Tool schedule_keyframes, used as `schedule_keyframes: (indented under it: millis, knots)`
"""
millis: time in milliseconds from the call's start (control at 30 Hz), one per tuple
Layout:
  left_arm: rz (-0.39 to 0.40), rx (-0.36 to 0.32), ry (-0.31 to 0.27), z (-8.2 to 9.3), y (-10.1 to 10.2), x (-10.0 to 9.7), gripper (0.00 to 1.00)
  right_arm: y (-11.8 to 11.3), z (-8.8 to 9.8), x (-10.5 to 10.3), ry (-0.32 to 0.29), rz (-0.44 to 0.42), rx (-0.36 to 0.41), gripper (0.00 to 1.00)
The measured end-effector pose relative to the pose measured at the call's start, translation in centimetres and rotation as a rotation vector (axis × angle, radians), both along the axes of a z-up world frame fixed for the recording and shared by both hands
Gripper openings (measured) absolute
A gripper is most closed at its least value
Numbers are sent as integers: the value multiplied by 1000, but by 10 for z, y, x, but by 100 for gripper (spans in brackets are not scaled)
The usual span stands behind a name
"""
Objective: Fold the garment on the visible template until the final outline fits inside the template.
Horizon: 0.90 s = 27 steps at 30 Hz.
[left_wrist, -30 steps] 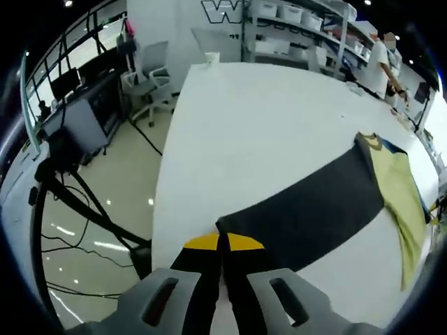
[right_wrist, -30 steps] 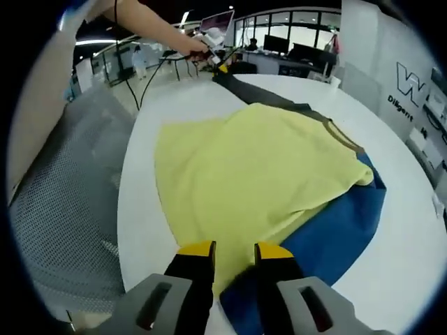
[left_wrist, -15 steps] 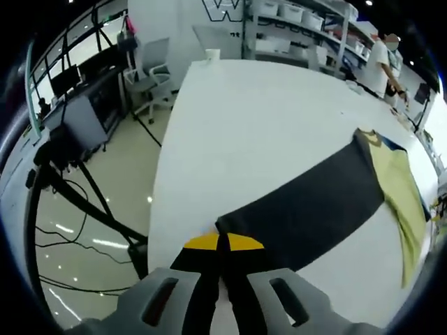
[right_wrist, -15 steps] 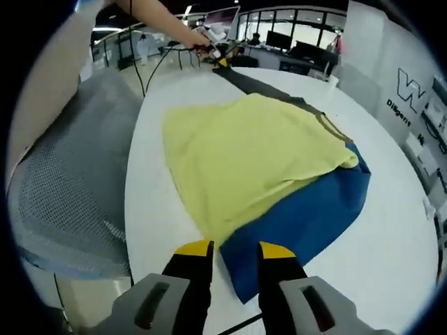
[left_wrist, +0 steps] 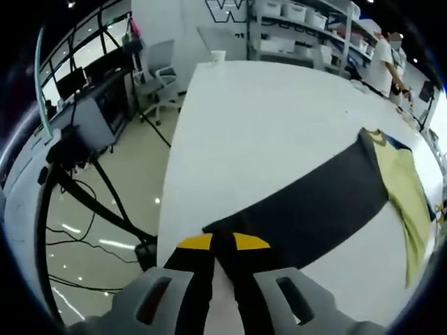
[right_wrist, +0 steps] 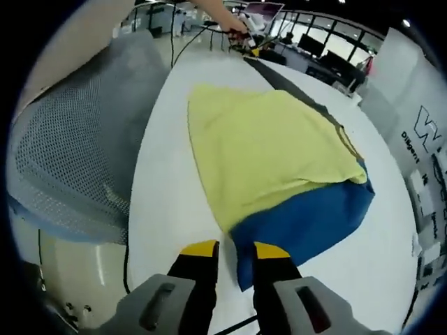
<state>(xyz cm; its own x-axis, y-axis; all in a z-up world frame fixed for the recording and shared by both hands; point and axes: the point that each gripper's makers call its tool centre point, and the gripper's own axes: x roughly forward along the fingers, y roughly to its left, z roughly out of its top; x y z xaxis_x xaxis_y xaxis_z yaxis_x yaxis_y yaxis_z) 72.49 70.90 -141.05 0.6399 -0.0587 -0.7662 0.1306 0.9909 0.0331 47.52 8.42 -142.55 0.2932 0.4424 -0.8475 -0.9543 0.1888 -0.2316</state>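
Note:
A shirt with a yellow body [right_wrist: 272,153], a blue sleeve [right_wrist: 307,216] and a dark grey sleeve [left_wrist: 314,209] lies spread flat on the white table [left_wrist: 265,118]. My left gripper [left_wrist: 222,242] is shut on the end of the grey sleeve, which stretches away to the yellow body [left_wrist: 405,188]. My right gripper [right_wrist: 236,250] is open at the near table edge, and the blue sleeve's corner reaches between its jaws. Far off in the right gripper view, a hand holds the left gripper [right_wrist: 253,49] at the grey sleeve's [right_wrist: 279,70] tip.
A grey mesh chair [right_wrist: 70,139] stands close to the table edge on the right gripper's side. Beyond the left gripper's table edge are a tripod stand [left_wrist: 70,146] and an office chair [left_wrist: 157,77]. A paper cup [left_wrist: 218,57] sits at the table's far end, with a person [left_wrist: 387,63] by the shelves.
The right gripper has drawn back from over the yellow body to the blue sleeve's corner. The left gripper has kept hold of the grey sleeve, and its view has shifted slightly.

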Motion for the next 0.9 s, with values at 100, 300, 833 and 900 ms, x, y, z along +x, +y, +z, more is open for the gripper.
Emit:
schedule_keyframes:
  millis: [100, 300, 833, 900]
  knots:
    - [7, 0, -11, 0, 2, -1, 8, -2, -5, 2, -23, 36, -52, 10]
    - [4, -17, -21, 6, -8, -9, 6, -1, -9, 8, -53, 70, -90, 4]
    - [-24, -48, -31, 15, -42, -29, 3, 15, 3, 21, -99, 42, -16, 0]
    - [-28, -49, -33, 16, -43, -29, 3, 13, 8, 28, -92, -29, 24, 0]
